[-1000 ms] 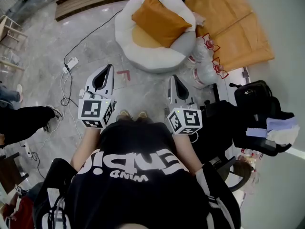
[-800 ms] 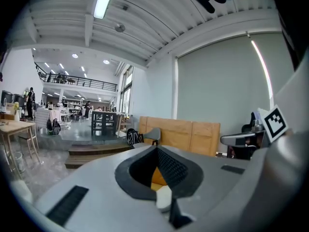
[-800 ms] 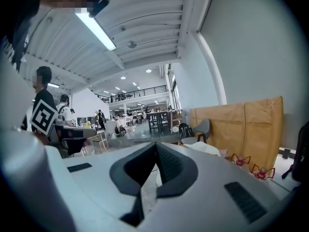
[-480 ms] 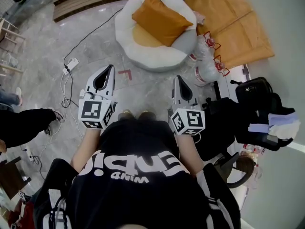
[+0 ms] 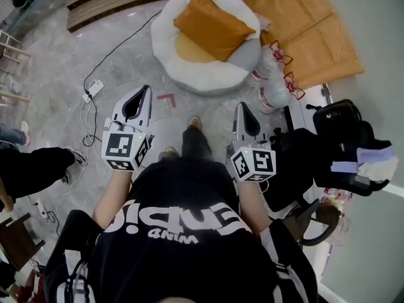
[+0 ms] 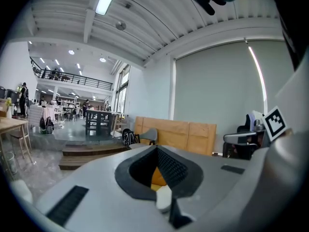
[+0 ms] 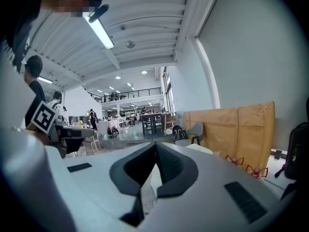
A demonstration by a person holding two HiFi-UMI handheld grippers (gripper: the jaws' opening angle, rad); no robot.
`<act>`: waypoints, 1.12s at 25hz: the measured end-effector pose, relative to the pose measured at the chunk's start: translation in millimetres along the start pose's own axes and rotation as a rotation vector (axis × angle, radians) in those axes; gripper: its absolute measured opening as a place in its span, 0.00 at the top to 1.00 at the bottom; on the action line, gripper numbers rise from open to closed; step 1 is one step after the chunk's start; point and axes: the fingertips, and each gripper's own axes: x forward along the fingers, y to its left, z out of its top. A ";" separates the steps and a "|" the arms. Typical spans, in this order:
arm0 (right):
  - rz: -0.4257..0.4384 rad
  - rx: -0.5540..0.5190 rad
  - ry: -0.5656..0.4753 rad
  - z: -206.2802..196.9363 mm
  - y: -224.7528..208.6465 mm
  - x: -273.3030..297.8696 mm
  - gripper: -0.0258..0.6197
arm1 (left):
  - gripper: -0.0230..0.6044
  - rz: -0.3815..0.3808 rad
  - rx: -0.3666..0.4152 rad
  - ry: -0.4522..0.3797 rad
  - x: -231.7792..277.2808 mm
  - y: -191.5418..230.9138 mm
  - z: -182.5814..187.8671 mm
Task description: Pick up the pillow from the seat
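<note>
**Both grippers closed and empty, pillow well ahead on the seat**

Nearest the camera, the left gripper (image 5: 146,89) and the right gripper (image 5: 240,105) were held out level over the grey floor (image 5: 63,62). Each had its jaws brought fully together with nothing between them. One shoe (image 5: 196,123) of the person was set forward between the two.

Beyond them, well apart from both tips, stood the round white seat (image 5: 203,81). The orange pillow (image 5: 211,23) lay on top of it, tilted, covering the far right part and leaving the near rim bare. An orange sliver in the left gripper view, seen through the gap behind the closed tips, was probably this pillow.

It looked plump, light and soft, with a fabric cover that should not slip. It would likely sag and fold if pinched in the middle. A corner or a seamed edge seemed the better hold, ideally one from each side, after both pairs of jaws had opened.

Behind the seat, cardboard sheets (image 5: 319,40) lay on the floor.
</note>
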 end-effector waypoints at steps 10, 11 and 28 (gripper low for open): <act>-0.009 -0.005 0.004 1.4 -19.5 37.7 0.93 | 0.95 -0.020 0.021 -0.002 41.0 9.7 6.3; -0.008 -0.003 0.005 1.9 -21.5 43.0 0.93 | 0.95 -0.021 0.022 -0.001 46.4 10.7 7.5; 0.022 -0.022 -0.017 41.8 -95.2 145.0 0.93 | 0.95 -0.017 0.044 -0.005 170.7 11.2 45.4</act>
